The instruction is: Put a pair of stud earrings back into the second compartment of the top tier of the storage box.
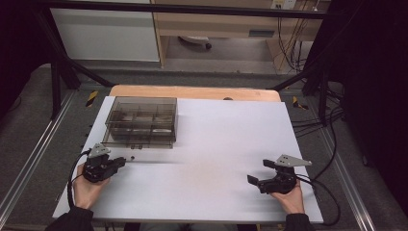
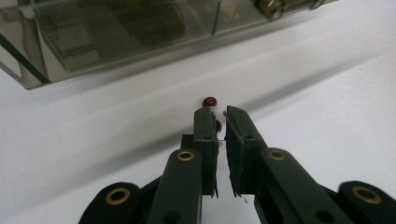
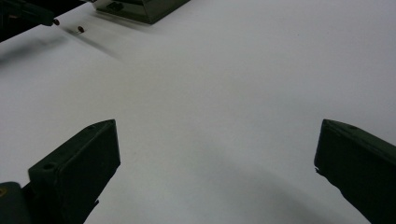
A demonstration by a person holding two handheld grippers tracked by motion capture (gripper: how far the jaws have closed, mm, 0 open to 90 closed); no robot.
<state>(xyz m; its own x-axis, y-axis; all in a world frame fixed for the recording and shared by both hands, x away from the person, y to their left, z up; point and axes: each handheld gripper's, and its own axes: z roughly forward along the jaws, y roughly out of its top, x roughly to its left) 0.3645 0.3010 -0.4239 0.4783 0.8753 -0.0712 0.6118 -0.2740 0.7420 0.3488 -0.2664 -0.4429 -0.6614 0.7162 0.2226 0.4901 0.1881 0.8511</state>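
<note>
Left gripper (image 2: 218, 114): jaws clamped on small dark-red bead (image 2: 217, 125), frame centre | second dark-red bead (image 2: 209, 101): on white table (image 2: 303, 93) just beyond jaw tips | right gripper (image 3: 217, 149): jaws wide apart, nothing held

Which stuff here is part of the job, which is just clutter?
In the job:
- left gripper, shut on a small red bead
- second red bead on the table
- clear compartment box

Just about:
- right gripper, open, idle
- white table
- cables on the floor
</note>
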